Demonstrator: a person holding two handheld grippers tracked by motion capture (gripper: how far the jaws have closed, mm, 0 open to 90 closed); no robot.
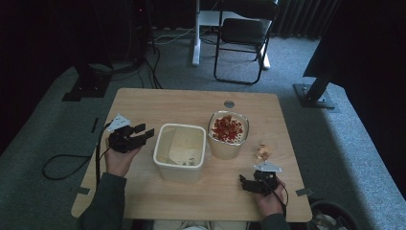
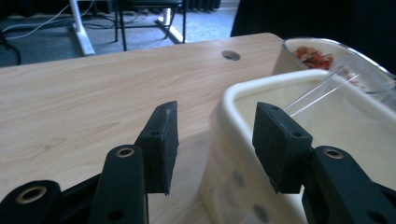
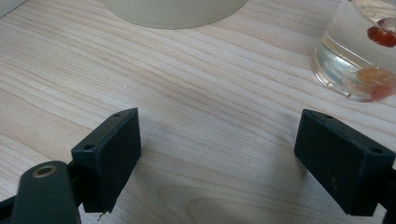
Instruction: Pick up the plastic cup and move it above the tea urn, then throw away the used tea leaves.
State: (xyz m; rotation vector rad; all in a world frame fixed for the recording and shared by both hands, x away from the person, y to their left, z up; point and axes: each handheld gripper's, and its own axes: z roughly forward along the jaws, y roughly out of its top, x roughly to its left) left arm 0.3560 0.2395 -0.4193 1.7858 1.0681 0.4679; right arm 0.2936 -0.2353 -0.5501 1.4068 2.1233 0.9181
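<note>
Pale wood-grain desk (image 1: 143,103) with rounded corners, cream square plastic tub (image 1: 179,168) at its centre, cream round container (image 1: 225,148) of red pieces at two o'clock, small clear glass cup (image 1: 264,152) at three o'clock, grey round grommet (image 1: 229,104) at twelve o'clock.

Cream square tub (image 1: 179,168) – upright, open, table centre, clear sheet inside.

Dim room: grey carpet (image 1: 335,143), black folding chair (image 1: 244,36), dark curtains (image 1: 306,19).
</note>
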